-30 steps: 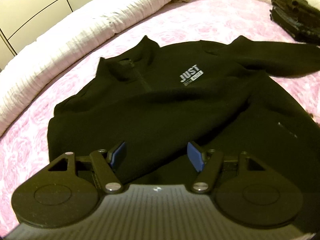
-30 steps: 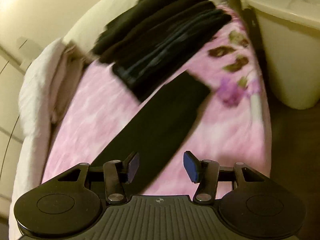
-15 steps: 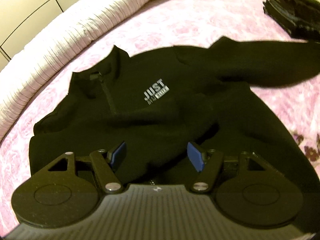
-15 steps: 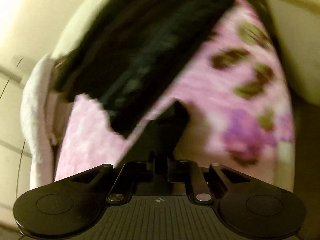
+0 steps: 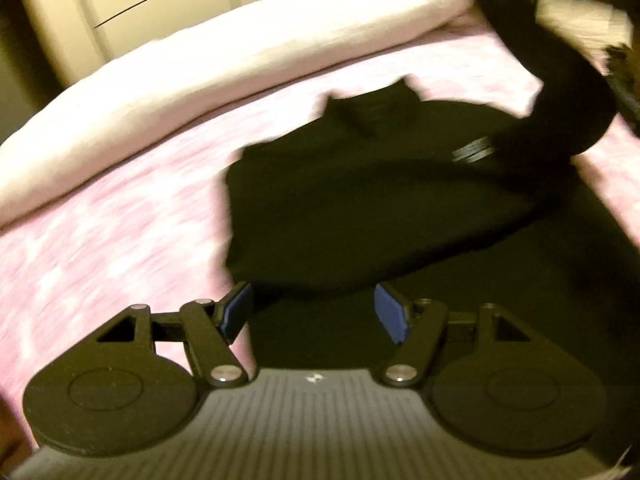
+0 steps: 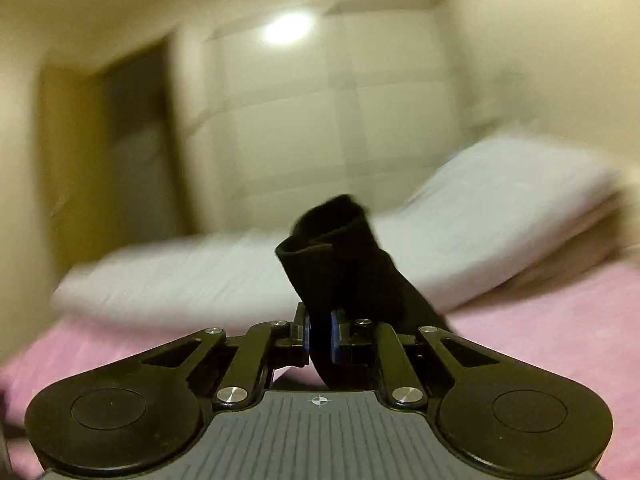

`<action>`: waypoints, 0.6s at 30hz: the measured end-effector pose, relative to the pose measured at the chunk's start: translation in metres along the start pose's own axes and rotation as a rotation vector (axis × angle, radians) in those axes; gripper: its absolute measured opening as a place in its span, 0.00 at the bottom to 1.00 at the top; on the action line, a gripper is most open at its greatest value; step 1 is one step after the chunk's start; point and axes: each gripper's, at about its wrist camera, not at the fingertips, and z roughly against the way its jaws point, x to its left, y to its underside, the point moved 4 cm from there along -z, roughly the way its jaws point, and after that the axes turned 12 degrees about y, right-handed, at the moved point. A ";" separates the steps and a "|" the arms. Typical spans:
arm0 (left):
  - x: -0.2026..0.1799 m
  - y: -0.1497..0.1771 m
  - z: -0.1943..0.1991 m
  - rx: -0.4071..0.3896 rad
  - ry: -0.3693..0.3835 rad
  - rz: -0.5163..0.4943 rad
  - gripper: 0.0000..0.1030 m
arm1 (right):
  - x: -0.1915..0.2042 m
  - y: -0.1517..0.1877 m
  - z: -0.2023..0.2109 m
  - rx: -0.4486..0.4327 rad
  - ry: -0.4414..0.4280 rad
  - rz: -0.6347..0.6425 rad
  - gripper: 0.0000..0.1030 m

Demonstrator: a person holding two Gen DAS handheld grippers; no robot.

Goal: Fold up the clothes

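Right gripper (image 6: pixel 320 338) pinches the sleeve (image 6: pixel 344 256) aloft at twelve o'clock; left gripper (image 5: pixel 312 312) gapes wide over the sweatshirt (image 5: pixel 360 208). Thin bite — cuff could slip mid-swing.

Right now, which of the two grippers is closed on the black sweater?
The right gripper: its jaws pinch the sweater's sleeve, lifted off the bed. The left gripper is open, hovering empty above the sweater's body.

Bare pink bedsheet (image 5: pixel 100 232) left of sweatshirt (image 5: pixel 360 208), white duvet (image 5: pixel 200 80) behind (bulky)
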 end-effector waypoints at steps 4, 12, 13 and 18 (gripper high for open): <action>0.061 0.044 0.022 0.013 -0.065 0.046 0.62 | 0.077 0.103 -0.068 0.297 -0.042 0.050 0.09; 0.104 0.082 0.028 0.025 -0.069 0.134 0.62 | 0.094 0.084 -0.078 0.272 0.020 0.011 0.09; 0.102 0.079 0.028 0.013 -0.060 0.134 0.62 | 0.098 0.072 -0.077 0.236 0.019 0.011 0.09; 0.095 0.061 0.015 -0.022 -0.029 0.144 0.62 | 0.125 0.081 -0.092 0.316 -0.068 0.060 0.17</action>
